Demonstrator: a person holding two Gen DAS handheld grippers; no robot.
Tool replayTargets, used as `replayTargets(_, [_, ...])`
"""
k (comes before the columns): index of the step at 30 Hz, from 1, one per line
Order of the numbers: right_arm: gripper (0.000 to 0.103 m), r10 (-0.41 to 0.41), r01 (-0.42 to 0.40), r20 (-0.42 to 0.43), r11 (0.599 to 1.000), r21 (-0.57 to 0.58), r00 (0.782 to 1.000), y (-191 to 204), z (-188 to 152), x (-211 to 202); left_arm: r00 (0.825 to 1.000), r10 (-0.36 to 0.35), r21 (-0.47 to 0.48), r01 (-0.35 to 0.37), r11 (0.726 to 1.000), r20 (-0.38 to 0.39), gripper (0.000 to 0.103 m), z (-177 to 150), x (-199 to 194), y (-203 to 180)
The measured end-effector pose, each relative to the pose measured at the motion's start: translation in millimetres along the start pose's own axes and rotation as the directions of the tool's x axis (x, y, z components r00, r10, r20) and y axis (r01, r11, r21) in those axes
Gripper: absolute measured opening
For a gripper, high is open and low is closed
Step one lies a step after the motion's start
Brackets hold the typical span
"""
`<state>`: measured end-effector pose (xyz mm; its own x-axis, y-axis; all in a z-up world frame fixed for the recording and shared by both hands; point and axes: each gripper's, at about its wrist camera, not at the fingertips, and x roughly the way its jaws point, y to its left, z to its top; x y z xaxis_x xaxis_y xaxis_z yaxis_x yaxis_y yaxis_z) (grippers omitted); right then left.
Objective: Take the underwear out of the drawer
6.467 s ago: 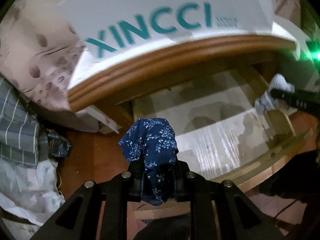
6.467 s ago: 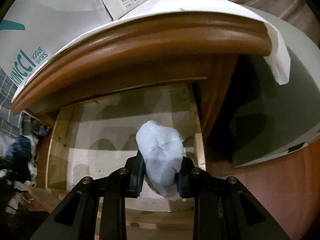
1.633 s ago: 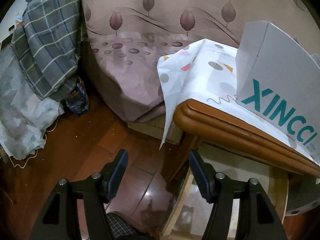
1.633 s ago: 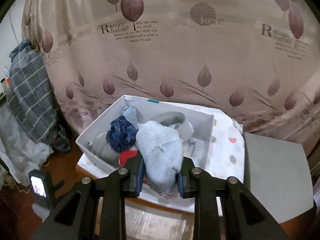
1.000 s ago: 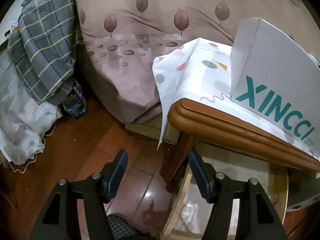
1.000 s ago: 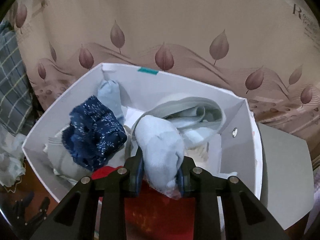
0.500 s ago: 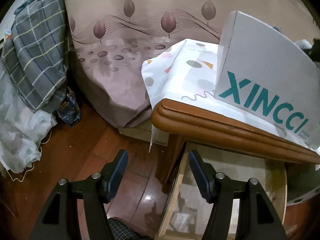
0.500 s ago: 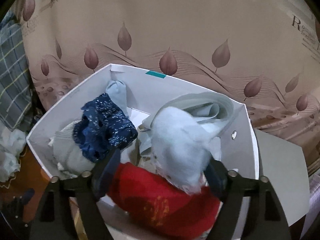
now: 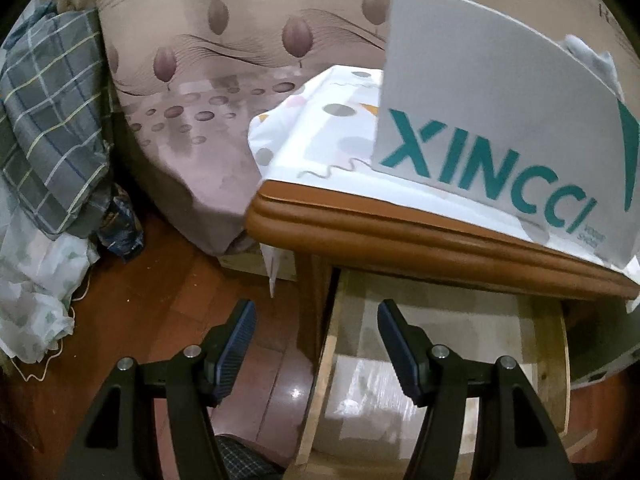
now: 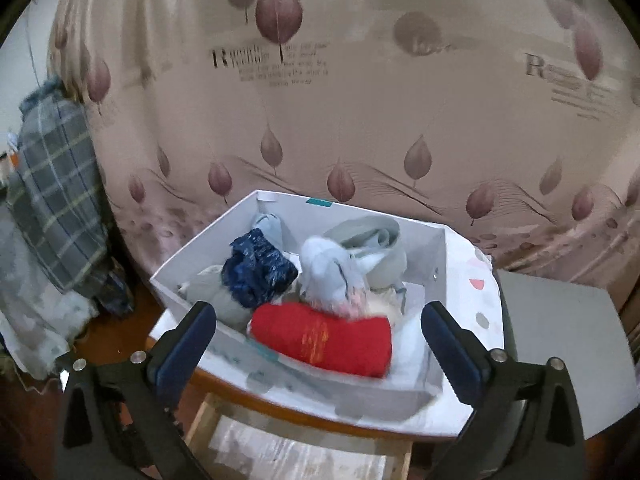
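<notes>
The right tool [image 10: 318, 340] hangs with its jaws spread wide and nothing between them, just above the near rim of the white shoe box [image 10: 192, 258] that stands on the wooden table [image 10: 304, 416]. Inside the box lies a heap of rolled garments: the pale blue underwear [image 10: 332, 276] sits near the middle, slightly blurred, resting on a red roll [image 10: 320, 338] at the near side and touching a grey-green folded piece [image 10: 374, 240] at the far right. To its left lies the dark blue floral underwear [image 10: 258, 270], with a light grey bundle [image 10: 208, 294] below it and a small blue-grey roll [image 10: 268, 226] against the far wall. The left tool [image 9: 314, 340] is likewise released, its two pads well apart and holding nothing, and it points at the near left corner of the table. From this side the box shows only its outer wall with teal lettering (XINCCI), standing on a white patterned cloth [image 9: 316, 136] that covers the tabletop. Below the table edge the drawer [image 9: 440, 364] is pulled out, its pale lined bottom showing. Behind the table hangs a beige leaf-print bedcover [image 10: 360, 100], and a plaid cloth [image 9: 44, 120] lies far left above the dark wooden floor [image 9: 160, 280].
</notes>
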<state>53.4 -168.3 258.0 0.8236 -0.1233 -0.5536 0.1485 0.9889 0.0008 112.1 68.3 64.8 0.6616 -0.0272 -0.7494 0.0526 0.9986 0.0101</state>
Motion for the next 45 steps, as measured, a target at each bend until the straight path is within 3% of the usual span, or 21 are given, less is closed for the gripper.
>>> replayTargets(7, [0.102, -0.019, 0.019, -0.049, 1.0, 0.014, 0.999, -4.2, -93.9, -1.4, 1.0, -0.021, 0.041, 0.021, 0.999, -0.02, 0.065, -11.1, -4.5, -15.6])
replayTargets(12, [0.102, 0.065, -0.058, -0.14, 0.997, 0.054, 0.988, -12.5, -158.2, 28.1, 1.0, 0.011, 0.106, -0.012, 0.994, 0.009, 0.065, -21.3, -11.9, -32.6])
replayTargets(17, [0.102, 0.071, -0.055, -0.199, 0.995, 0.089, 0.977, -21.2, -187.9, 52.6, 1.0, 0.018, 0.109, -0.016, 0.994, -0.02, 0.065, -30.7, -6.7, -42.9])
replayTargets(21, [0.102, 0.053, -0.038, -0.226, 0.997, 0.07, 0.973, -23.6, -205.7, 64.2, 0.999, 0.052, 0.151, -0.051, 0.987, -0.005, 0.065, -37.8, -5.8, -57.3])
replayTargets(25, [0.102, 0.063, -0.045, -0.263, 0.996, 0.072, 0.963, -22.9, -212.9, 71.7, 0.999, 0.015, 0.144, -0.009, 0.99, -0.039, 0.065, -46.4, -3.8, -66.5])
replayTargets(29, [0.102, 0.04, -0.019, -0.269, 0.996, 0.082, 0.962, -24.8, -215.2, 74.9, 0.998, 0.025, 0.182, -0.015, 0.983, -0.053, 0.065, -50.3, 1.8, -75.2])
replayTargets(32, [0.102, 0.007, 0.014, -0.278, 0.997, 0.075, 0.961, -26.2, -216.2, 76.9, 0.998, 0.015, 0.176, -0.004, 0.984, -0.063, 0.065, -51.1, 4.5, -75.8])
replayTargets(45, [0.102, -0.003, 0.027, -0.31, 0.997, 0.073, 0.951, -26.1, -222.1, 84.5, 0.995, -0.011, 0.151, 0.025, 0.988, -0.098, 0.065, -51.5, 10.1, -74.2])
